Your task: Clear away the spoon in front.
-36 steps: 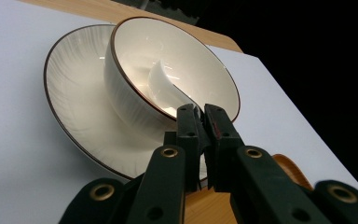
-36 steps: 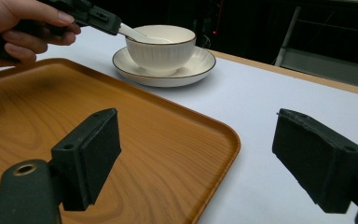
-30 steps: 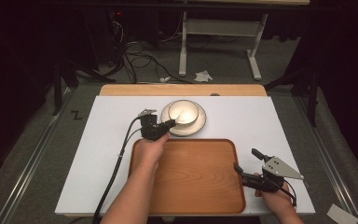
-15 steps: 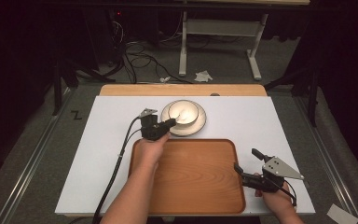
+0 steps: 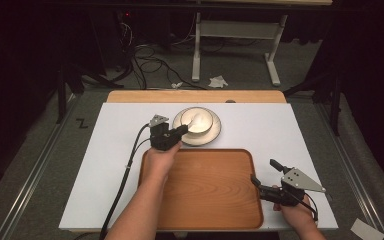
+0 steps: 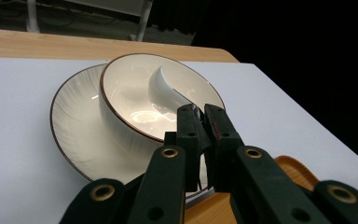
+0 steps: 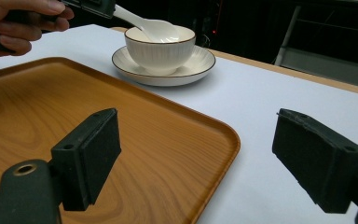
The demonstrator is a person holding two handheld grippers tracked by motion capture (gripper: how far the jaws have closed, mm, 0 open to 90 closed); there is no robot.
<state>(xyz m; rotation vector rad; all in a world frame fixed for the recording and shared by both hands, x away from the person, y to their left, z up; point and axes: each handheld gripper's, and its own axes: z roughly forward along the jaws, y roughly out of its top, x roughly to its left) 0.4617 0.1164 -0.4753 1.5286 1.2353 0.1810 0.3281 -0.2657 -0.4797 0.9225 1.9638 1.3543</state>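
Spoon pinched tight by left gripper, over bowl near surface's far edge.
Next, I think: lift it to tray; right gripper waits wide open, empty.

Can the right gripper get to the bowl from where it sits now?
Probably yes: the right gripper is open at the tray's right edge, with bare table up to the bowl; the left gripper holds the spoon there.

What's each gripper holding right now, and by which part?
The left gripper is shut on the white spoon, gripping its handle end; the spoon's scoop sits in the bowl. The right gripper is open, holding nothing.
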